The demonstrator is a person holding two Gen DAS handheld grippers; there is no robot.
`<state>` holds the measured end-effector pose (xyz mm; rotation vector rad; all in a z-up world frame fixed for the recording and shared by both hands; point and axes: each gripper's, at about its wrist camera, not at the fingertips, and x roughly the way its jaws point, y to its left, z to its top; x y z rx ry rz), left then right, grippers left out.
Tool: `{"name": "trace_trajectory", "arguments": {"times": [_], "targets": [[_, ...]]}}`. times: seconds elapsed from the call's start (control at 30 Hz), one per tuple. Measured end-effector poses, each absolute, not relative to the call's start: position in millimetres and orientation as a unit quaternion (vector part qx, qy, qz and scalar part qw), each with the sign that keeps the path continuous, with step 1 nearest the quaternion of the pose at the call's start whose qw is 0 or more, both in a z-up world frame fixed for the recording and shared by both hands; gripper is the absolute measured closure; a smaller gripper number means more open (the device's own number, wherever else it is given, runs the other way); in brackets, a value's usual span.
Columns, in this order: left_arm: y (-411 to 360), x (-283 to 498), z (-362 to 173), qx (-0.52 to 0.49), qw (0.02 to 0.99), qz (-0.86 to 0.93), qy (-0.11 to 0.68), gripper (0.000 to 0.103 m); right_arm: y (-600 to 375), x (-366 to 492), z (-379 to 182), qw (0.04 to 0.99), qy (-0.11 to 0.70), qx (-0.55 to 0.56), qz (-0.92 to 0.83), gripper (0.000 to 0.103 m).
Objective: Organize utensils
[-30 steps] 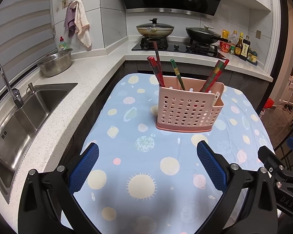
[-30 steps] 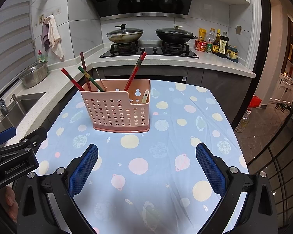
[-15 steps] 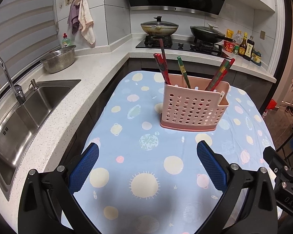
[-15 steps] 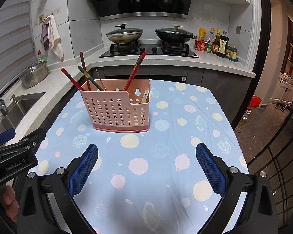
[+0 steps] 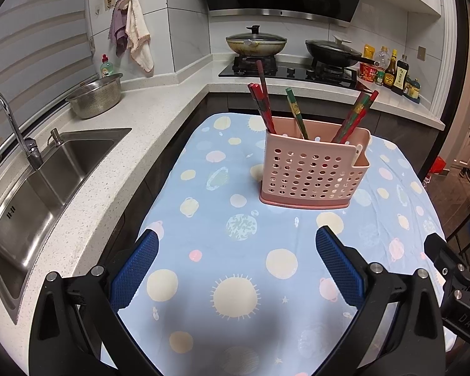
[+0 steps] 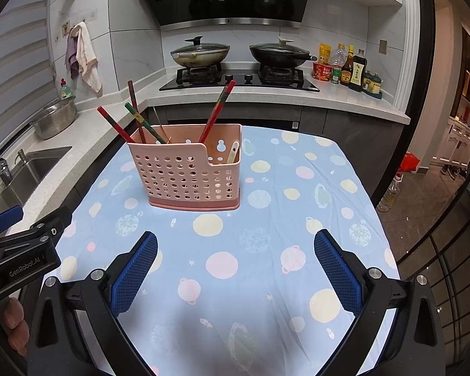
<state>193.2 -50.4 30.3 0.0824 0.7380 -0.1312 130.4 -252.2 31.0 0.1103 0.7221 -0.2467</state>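
Right now both grippers are hovering over a table covered with a blue cloth [image 5: 203,225] printed with planets and suns. The left gripper [image 5: 236,263] is holding its blue-padded fingers [image 5: 134,269] spread wide apart, gripping nothing. The right gripper [image 6: 235,263] is doing the same, its fingers [image 6: 335,269] standing well apart with only bare cloth between them.

A pink perforated utensil basket [image 5: 313,169] is standing upright on the cloth, ahead of both grippers and well apart from them. Red chopsticks [image 5: 261,106] are leaning out of its left end, a green chopstick [image 5: 296,112] is tilting up near the middle, and more red chopsticks [image 5: 355,116] are slanting out toward the right. A pale utensil handle [image 6: 233,152] is poking up in the lower, cut-down compartment at the basket's right end.

To the left, a steel sink [image 5: 47,181] is sitting in the white counter, with a metal colander [image 5: 95,95] beyond it. Two lidded pans [image 6: 200,53] are resting on the stove at the back.
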Motion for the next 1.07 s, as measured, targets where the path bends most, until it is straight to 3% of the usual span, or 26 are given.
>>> {"name": "trace_trajectory", "arguments": {"times": [1.07], "targets": [[-53.4, 194.0, 27.2, 0.054, 0.930, -0.060, 0.360, 0.007, -256.2, 131.6, 28.5, 0.926, 0.353, 0.061, -0.122, 0.006]]}}
